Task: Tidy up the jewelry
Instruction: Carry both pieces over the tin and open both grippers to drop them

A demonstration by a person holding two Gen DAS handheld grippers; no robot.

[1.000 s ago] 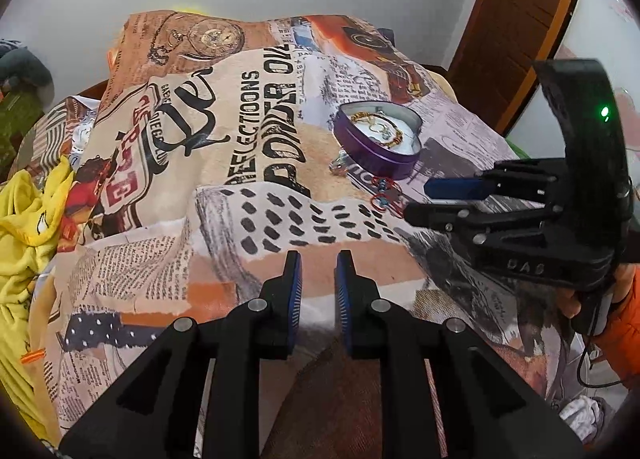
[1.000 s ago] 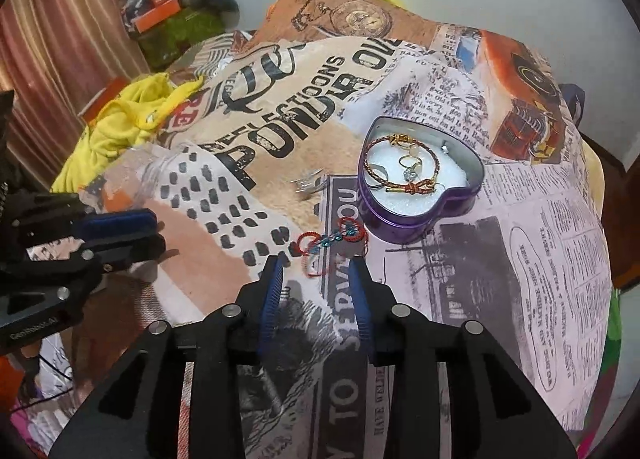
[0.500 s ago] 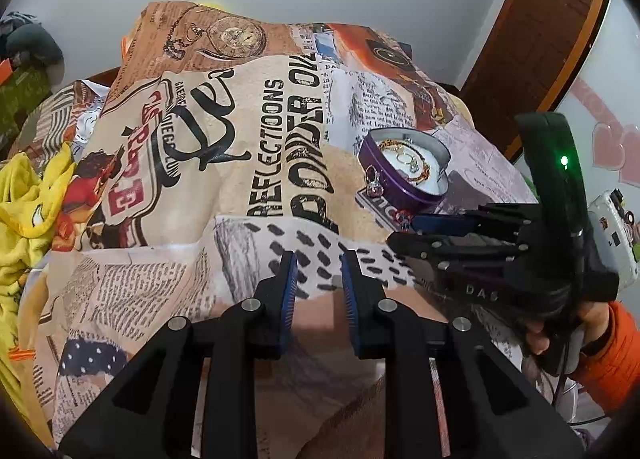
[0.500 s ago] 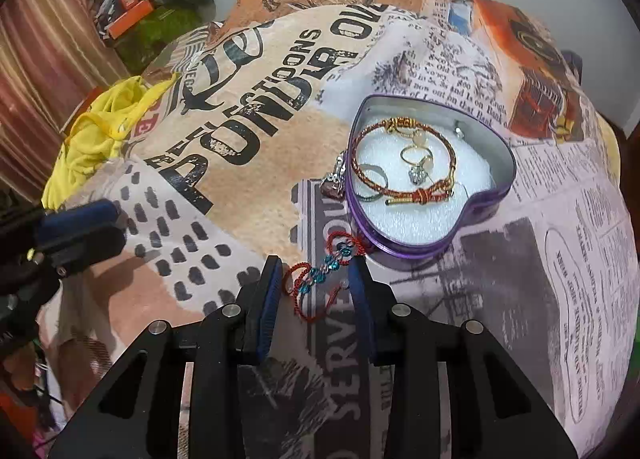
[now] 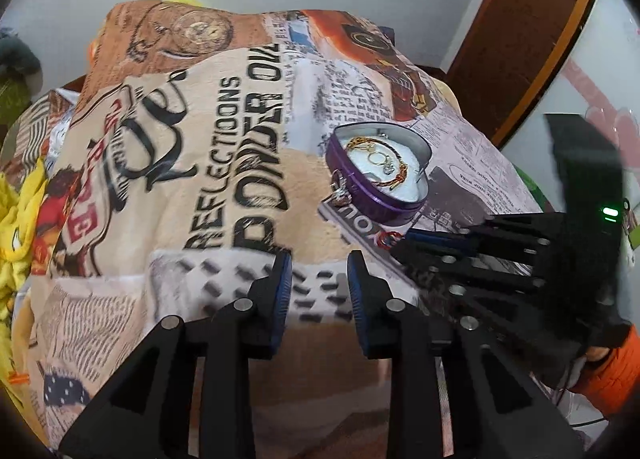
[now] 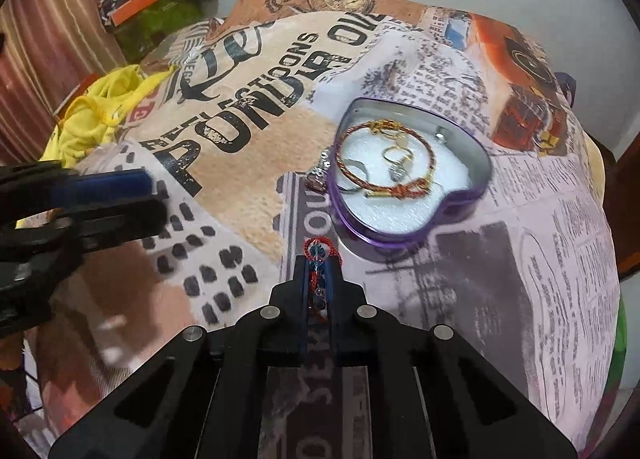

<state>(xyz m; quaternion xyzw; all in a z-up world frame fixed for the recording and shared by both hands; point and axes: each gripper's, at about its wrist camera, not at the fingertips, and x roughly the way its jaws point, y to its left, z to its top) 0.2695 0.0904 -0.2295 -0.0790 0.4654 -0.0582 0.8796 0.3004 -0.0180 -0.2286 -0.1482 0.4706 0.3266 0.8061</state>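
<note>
A purple heart-shaped tin [image 6: 472, 175] [image 5: 376, 199] with white foam sits on the printed blanket, holding a red-gold bracelet [image 6: 348, 167] and rings [image 6: 396, 157]. My right gripper [image 6: 319, 265] is shut on a red and blue beaded bracelet [image 6: 318, 249], just in front of the tin; in the left wrist view it [image 5: 408, 243] reaches in from the right, with the bracelet [image 5: 386, 238] at its tip. A silver trinket [image 6: 318, 175] [image 5: 340, 195] lies against the tin's left side. My left gripper [image 5: 318, 271] is open and empty over the blanket, left of the tin.
The blanket [image 5: 192, 179] covers a bed. Yellow cloth [image 6: 96, 111] lies at the left edge. A bag and boxes [image 6: 152, 7] sit at the far left. A wooden door [image 5: 520, 39] stands at the right.
My right gripper has closed on the red and blue bracelet that lay between its open fingers. My left gripper has opened a little wider and moved closer to the tin.
</note>
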